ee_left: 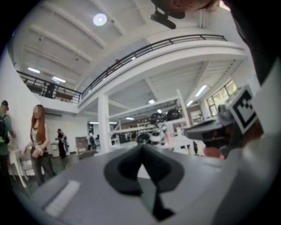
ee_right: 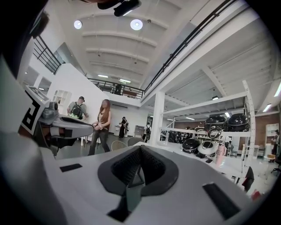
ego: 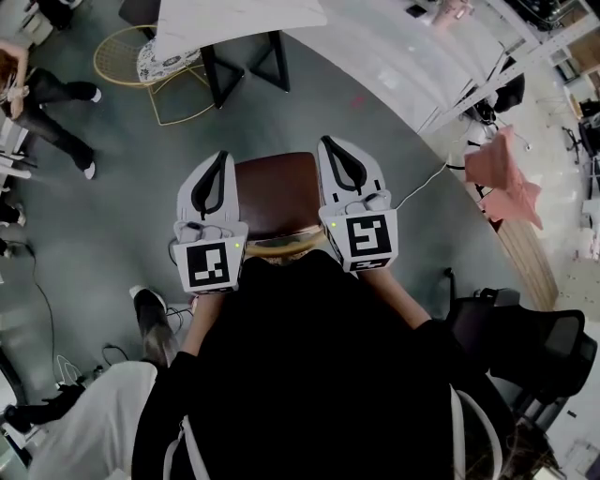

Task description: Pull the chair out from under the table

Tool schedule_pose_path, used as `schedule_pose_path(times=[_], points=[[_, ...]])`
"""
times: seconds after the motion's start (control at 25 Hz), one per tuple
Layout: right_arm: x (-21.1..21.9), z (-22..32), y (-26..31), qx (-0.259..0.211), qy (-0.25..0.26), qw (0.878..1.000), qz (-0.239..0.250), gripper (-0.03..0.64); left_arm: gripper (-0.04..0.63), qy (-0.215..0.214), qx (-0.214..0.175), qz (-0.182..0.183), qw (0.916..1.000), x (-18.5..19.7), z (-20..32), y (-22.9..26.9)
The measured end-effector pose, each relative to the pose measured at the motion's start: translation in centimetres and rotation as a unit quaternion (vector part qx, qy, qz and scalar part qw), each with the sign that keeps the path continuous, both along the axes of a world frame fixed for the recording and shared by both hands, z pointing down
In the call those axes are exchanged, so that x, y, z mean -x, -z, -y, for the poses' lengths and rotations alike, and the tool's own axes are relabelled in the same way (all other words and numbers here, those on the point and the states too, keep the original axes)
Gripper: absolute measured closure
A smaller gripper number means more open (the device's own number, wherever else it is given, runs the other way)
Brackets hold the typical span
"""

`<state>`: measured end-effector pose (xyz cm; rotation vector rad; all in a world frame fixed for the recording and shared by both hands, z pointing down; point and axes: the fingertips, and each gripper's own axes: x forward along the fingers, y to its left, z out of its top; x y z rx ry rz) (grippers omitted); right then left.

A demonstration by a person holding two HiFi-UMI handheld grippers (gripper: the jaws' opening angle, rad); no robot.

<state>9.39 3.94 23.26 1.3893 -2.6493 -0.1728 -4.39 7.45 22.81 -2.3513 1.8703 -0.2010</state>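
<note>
A chair with a dark brown seat and a light wooden back rim stands right in front of me on the grey floor, apart from the white-topped table with black legs farther ahead. My left gripper hovers over the seat's left edge and my right gripper over its right edge. Both point level and away from me. In the left gripper view the jaws are shut with nothing in them. The right gripper view shows its jaws likewise shut and empty.
A gold wire chair stands left of the table. A person stands at far left and another close by at lower left. A pink cloth and a black office chair are on the right.
</note>
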Motion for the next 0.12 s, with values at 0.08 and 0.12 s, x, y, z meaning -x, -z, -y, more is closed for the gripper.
schedule_pose_path(times=[0.08, 0.12], points=[[-0.04, 0.03, -0.22, 0.003, 0.001, 1.000, -0.001, 0.597, 0.588, 0.001, 0.003, -0.002, 1.0000, 0.03, 0.05, -0.28], [-0.04, 0.06, -0.33, 0.004, 0.001, 1.000, -0.001, 0.597, 0.588, 0.002, 0.003, -0.004, 1.0000, 0.05, 0.10, -0.31]])
